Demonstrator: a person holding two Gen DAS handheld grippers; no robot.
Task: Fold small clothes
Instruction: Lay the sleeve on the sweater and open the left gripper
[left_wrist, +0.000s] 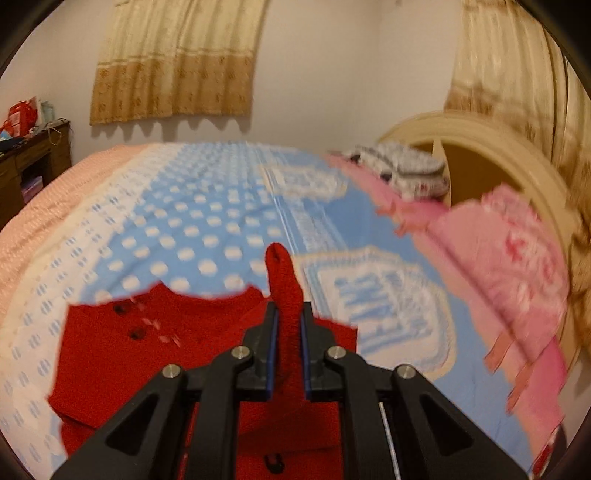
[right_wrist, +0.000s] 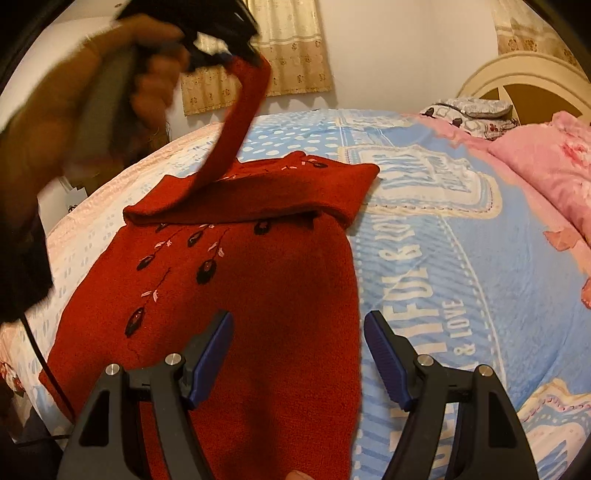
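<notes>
Jaws: left gripper (left_wrist: 289, 328) pinches the red sleeve (right_wrist: 236, 129), raised over the red sweater (right_wrist: 258, 280), probably to fold it across the body | right gripper (right_wrist: 298, 356) spread wide, holding nothing, poised above the sweater's side edge | sweater lies flat on the bed (right_wrist: 461, 258), upper part already doubled over.

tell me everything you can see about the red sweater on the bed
The red sweater is a small fuzzy knit with dark flowers and pink leaves embroidered on it. It lies mostly flat on the blue dotted bedsheet, one sleeve folded across its top. The left gripper is shut on the other sleeve, lifting it. The open right gripper hovers over its lower edge.
</notes>
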